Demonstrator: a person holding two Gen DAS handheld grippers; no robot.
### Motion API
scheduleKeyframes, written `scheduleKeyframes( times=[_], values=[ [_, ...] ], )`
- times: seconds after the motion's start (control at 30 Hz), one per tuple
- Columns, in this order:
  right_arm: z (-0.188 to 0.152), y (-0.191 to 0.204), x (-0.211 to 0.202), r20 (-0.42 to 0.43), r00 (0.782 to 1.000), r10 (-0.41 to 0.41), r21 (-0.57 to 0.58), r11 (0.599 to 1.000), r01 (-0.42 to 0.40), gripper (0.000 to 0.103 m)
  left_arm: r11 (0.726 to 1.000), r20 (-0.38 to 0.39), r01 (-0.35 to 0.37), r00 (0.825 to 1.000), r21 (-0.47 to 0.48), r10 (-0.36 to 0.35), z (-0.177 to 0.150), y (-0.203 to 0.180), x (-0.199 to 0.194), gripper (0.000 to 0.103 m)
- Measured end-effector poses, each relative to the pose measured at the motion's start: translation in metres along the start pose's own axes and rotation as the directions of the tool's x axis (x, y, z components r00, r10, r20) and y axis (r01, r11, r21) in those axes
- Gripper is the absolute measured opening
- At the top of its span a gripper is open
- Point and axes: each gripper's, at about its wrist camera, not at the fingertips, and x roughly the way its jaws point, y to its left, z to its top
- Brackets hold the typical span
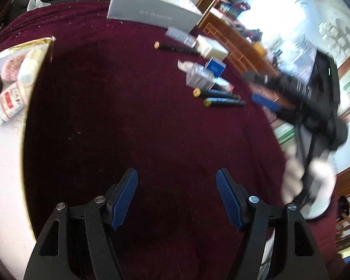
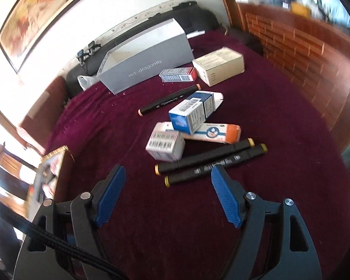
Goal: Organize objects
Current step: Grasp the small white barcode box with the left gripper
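While our left claw hangs with its blue pads apart over bare maroon cloth, our right claw also gapes, with nothing between its pads. We see the clutter just ahead of the right claw: two black markers side by side, a white barcoded carton beside them, a blue-and-white carton leaning on an orange-ended one. Farther back stands an open grey box.
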Motion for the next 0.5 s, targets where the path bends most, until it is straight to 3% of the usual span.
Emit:
scheduleKeyframes(
  times=[0.13, 0.27, 0.37, 0.43, 0.5],
  values=[
    [0.020, -0.010, 0.033, -0.047, 0.994, 0.101, 0.077, 0.992, -0.097, 0.076, 1.000, -0.014, -0.019, 1.000, -0.007, 0.019, -0.003, 0.003, 0.004, 0.064],
    [0.030, -0.011, 0.066, -0.062, 0.994, 0.088, 0.126, 0.989, -0.080, 0.076, 0.999, 0.018, -0.035, 0.999, -0.041, 0.035, -0.003, 0.016, -0.008, 0.064],
    [0.030, -0.004, 0.085, -0.097, 0.984, 0.152, 0.129, 0.982, -0.139, 0.076, 0.996, 0.064, -0.054, 0.996, -0.065, 0.059, 0.005, 0.025, -0.020, 0.064],
    [0.024, 0.008, 0.092, -0.146, 0.958, 0.246, 0.108, 0.967, -0.232, 0.076, 0.995, 0.084, -0.070, 0.994, -0.064, 0.075, 0.010, 0.027, -0.024, 0.064],
    [0.011, 0.025, 0.098, -0.231, 0.896, 0.380, 0.095, 0.925, -0.368, 0.077, 0.995, 0.093, -0.085, 0.992, -0.060, 0.090, 0.016, 0.029, -0.024, 0.064]
  ],
)
